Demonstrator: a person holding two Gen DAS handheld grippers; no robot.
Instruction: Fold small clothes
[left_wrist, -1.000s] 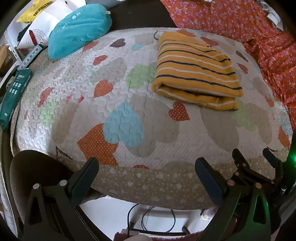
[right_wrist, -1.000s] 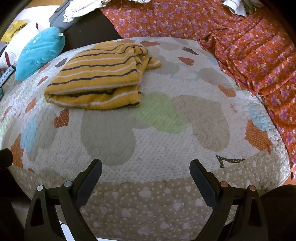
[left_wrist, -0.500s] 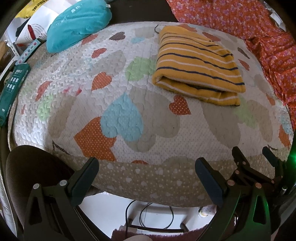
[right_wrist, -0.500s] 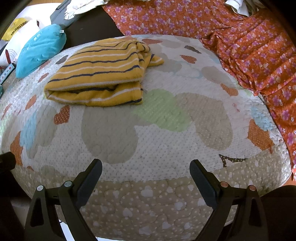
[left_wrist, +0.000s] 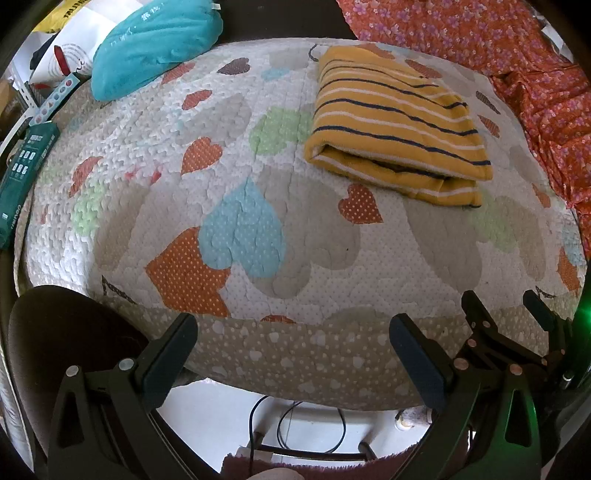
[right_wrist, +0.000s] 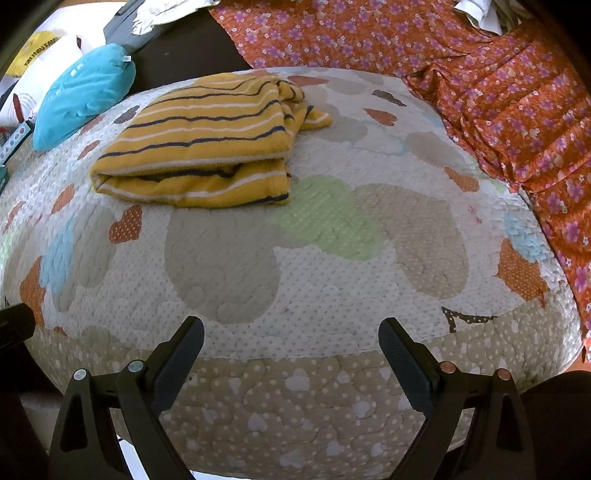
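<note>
The left gripper hangs with its jaws spread wide and nothing between them, poised over the near hem of the heart-print quilt, where the beige dotted border drops off toward the floor. At about 3 o'clock from it in the left wrist view sits the right gripper, likewise gaping and empty, above the same hem. Neither touches the cloth.

Out toward 1 o'clock from the left gripper lies the yellow striped garment, folded into a thick rectangle with its open layered edge facing the grippers; from the right wrist view it sits at 11 o'clock, a loose bunched end trailing off its far right corner. A broad stretch of bare quilt separates it from both tools, so there is free room all along the near half.

The far edges are crowded: a teal pillow overlaps the quilt at 10 o'clock, a green box lies off the left edge, and orange floral fabric borders the right side.

Compared with a second ago, the garment sits a little lower in both views, while the jaws have kept the same wide spread.
</note>
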